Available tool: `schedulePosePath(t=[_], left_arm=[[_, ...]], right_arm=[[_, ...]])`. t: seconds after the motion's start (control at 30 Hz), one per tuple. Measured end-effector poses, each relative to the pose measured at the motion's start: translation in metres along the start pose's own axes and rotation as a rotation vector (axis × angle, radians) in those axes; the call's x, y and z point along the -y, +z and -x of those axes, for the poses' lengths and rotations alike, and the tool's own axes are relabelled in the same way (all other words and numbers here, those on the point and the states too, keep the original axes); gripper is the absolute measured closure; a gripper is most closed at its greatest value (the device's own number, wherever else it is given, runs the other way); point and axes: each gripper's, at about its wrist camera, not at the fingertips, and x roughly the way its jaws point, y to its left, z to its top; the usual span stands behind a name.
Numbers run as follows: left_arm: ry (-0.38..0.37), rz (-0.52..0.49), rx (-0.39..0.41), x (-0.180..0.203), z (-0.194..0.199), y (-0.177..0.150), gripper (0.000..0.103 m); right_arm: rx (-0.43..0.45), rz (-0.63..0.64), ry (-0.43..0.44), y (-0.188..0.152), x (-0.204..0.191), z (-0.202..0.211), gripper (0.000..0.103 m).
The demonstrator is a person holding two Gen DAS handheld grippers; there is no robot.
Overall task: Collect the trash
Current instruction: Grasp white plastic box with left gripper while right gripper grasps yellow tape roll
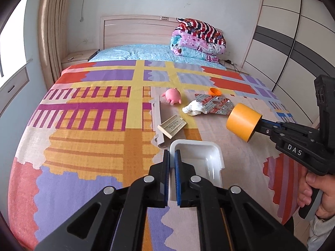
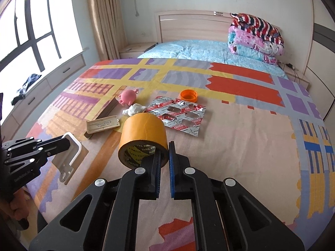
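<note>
My left gripper (image 1: 172, 153) is shut on the near-left wall of a white plastic tray (image 1: 201, 161) at the bed's near edge; the right wrist view shows that tray (image 2: 74, 146) tilted. My right gripper (image 2: 165, 148) is shut on the wall of a yellow tape roll (image 2: 142, 129), one finger inside the core; in the left wrist view the roll (image 1: 242, 121) hangs above the bedspread. Beyond lie a red-and-silver blister pack (image 2: 180, 115), a crumpled white tissue (image 2: 134, 109), an orange cap (image 2: 189, 95) and a beige plastic piece (image 2: 102, 124).
A pink pig toy (image 2: 127, 97) and a long beige strip (image 1: 158, 121) lie on the patterned bedspread (image 1: 94, 125). Folded quilts (image 1: 196, 39) are stacked by the headboard. A wardrobe (image 1: 289, 48) stands on the right, a window and curtain on the left.
</note>
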Motion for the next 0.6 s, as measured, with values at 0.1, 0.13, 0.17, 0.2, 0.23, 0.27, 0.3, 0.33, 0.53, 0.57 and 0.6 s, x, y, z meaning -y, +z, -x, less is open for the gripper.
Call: schedulePosePath(t=[0.1,0.13,0.17,0.2,0.23,0.27,0.3,0.33,0.53,0.57,0.6], left_arm=[[-0.007,-0.018,0.02,0.007,0.014,-0.001,0.099],[-0.007,-0.024,0.027,0.009,0.018,-0.001,0.099],[-0.009,-0.03,0.035,0.012,0.024,-0.002,0.099],[-0.013,-0.035,0.041,0.014,0.029,-0.003,0.099],[-0.016,-0.037,0.047,0.016,0.034,-0.004,0.099],[-0.019,-0.039,0.057,0.018,0.038,-0.006,0.099],[-0.025,-0.043,0.061,0.021,0.043,-0.008,0.099],[-0.03,-0.047,0.064,0.023,0.047,-0.01,0.099],[-0.056,-0.075,0.091,0.035,0.076,-0.025,0.099],[-0.061,-0.08,0.094,0.036,0.08,-0.028,0.099],[-0.066,-0.089,0.098,0.038,0.086,-0.031,0.099]], right_arm=[[0.012,0.016,-0.018,-0.003,-0.005,0.013,0.096],[0.016,0.019,-0.025,-0.004,-0.006,0.019,0.096],[0.021,0.022,-0.025,-0.006,-0.008,0.024,0.096],[0.026,0.025,-0.024,-0.007,-0.009,0.03,0.096],[0.033,0.029,-0.025,-0.008,-0.011,0.035,0.096],[0.041,0.036,-0.027,-0.01,-0.014,0.042,0.096],[0.048,0.041,-0.025,-0.012,-0.016,0.047,0.096],[0.053,0.043,-0.018,-0.013,-0.017,0.053,0.096],[0.076,0.048,0.004,-0.027,-0.026,0.085,0.096],[0.081,0.052,0.008,-0.03,-0.028,0.091,0.096],[0.084,0.056,0.012,-0.033,-0.03,0.096,0.096]])
